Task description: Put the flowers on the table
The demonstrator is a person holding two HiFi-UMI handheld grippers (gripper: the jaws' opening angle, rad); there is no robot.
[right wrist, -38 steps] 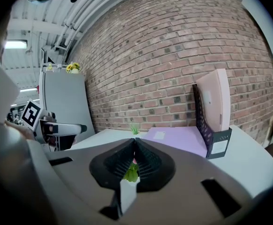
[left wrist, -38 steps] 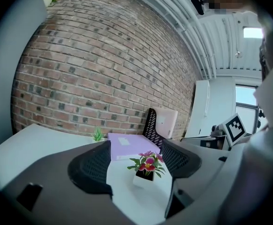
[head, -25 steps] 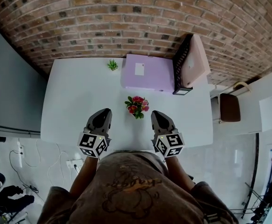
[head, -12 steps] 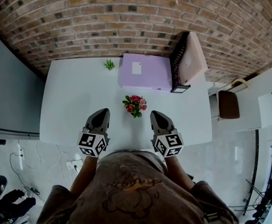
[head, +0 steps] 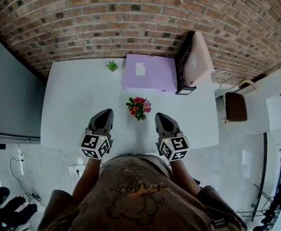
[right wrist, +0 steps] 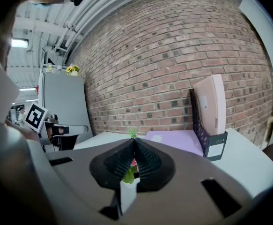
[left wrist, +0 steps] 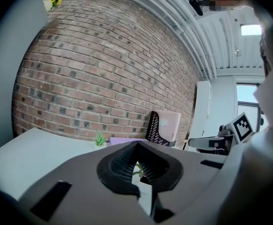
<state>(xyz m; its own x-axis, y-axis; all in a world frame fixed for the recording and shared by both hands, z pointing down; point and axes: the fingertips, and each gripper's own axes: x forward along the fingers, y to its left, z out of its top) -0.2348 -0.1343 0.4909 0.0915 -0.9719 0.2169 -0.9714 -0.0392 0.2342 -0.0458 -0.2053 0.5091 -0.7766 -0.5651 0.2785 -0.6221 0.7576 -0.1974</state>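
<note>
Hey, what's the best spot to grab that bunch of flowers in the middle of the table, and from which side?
I'd take the flowers low, at the base under the blooms, coming from the near side with the right gripper. They stand upright, the blooms spread wide on top, and the purple box stands close behind them.

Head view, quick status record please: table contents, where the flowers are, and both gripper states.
surface: white table against a brick wall
flowers: pink, upright mid-table, touched by neither gripper
far edge: small green plant, purple box, pink and black holder at the box's right
left gripper: shut, empty, over the near edge, left of the flowers
right gripper: shut, empty, over the near edge, right of the flowers
task state: flowers already on the table
</note>
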